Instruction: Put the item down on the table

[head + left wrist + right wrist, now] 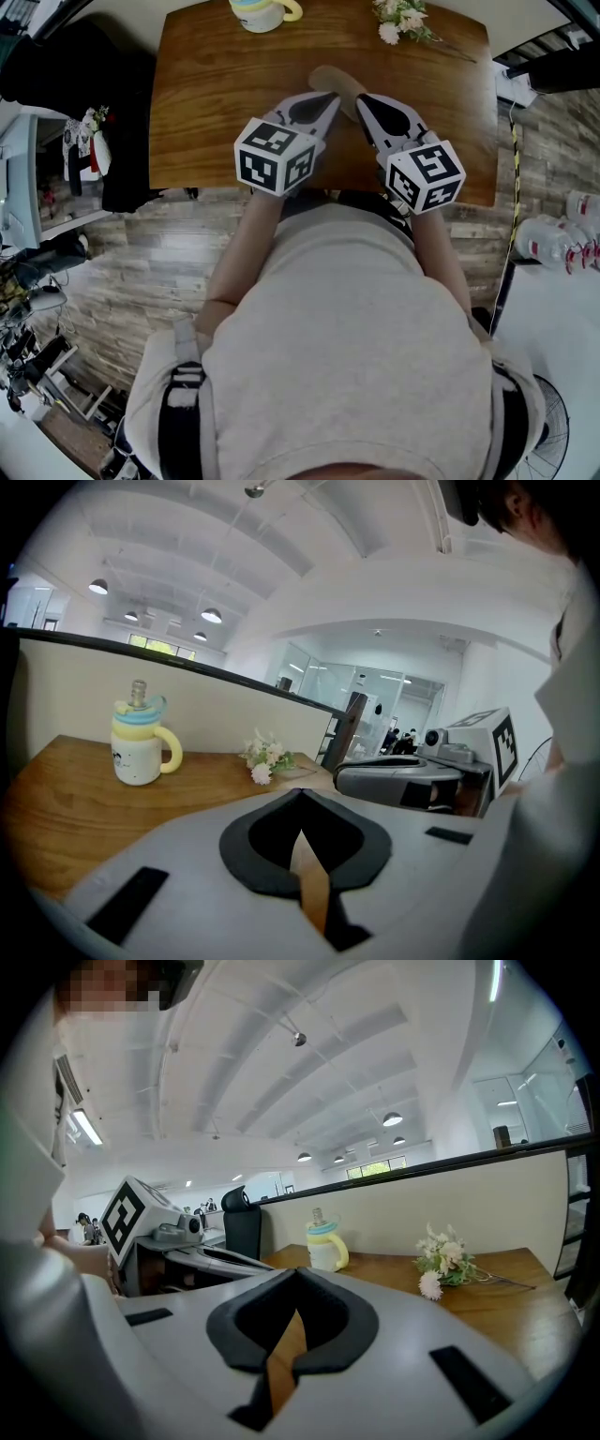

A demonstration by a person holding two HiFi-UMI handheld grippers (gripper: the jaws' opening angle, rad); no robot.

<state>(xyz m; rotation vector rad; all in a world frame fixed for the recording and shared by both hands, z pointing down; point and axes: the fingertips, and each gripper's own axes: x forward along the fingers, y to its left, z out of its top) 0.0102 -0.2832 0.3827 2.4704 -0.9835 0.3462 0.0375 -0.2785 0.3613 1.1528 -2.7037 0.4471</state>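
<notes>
- The wooden table [206, 103] is offering a broad bare stretch at 12 o'clock from both grippers. It looks like the safest landing place, well inside the near edge.
- The left gripper [334, 95] is pointing toward 1 o'clock with its jaws pressed together tip to tip. Its own view is showing only a tan sliver through the slit, probably table wood.
- The right gripper [362, 99] is pointing toward 11 o'clock, jaws likewise closed fully, with nothing plainly between them.
- The yellow-handled mug [262, 13] is standing at the table's 12 o'clock edge, well apart from the work.
- The flower sprig [401, 21] is lying at 1 o'clock, also clear.
- The tan oblong item [328, 78] is showing just beyond both tips. Whether it is being pinched or already resting on the wood cannot be told.
- If held, it is probably best kept level while lowering, with both grippers releasing together only once it is bearing on the wood, then withdrawing toward 6 o'clock.
</notes>
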